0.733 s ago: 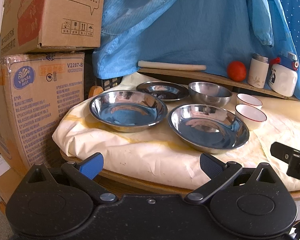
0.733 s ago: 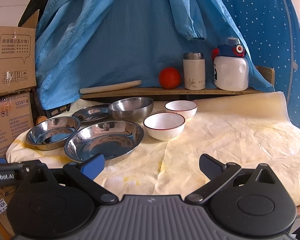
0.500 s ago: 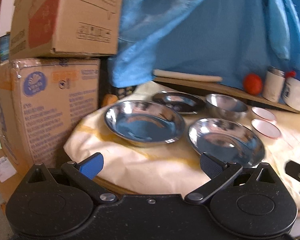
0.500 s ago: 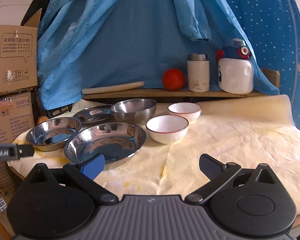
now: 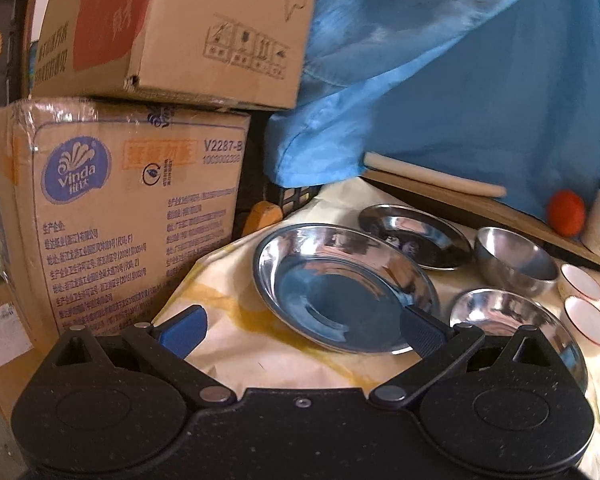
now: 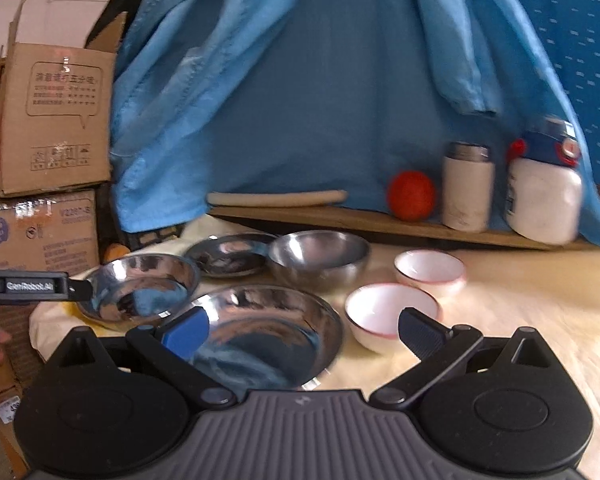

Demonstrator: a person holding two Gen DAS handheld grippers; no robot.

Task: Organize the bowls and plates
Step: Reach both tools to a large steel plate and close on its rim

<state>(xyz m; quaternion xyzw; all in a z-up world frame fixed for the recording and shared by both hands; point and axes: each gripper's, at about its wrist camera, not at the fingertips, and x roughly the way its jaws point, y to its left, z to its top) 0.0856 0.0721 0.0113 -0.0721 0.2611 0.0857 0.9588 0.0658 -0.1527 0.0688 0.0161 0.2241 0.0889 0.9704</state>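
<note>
The left gripper [image 5: 302, 326] gapes, empty, at the near rim of the left steel plate [image 5: 340, 286]; the right gripper [image 6: 302, 332] (likewise spread, empty) hovers over the nearer steel plate [image 6: 268, 332]; beyond sit a steel bowl [image 6: 318, 258] and two white bowls [image 6: 388, 312] on the cloth-draped worktop [image 6: 520, 308].

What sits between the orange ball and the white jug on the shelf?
A white canister with a metal lid stands between the orange ball and the white jug, seen from the right wrist.
</note>
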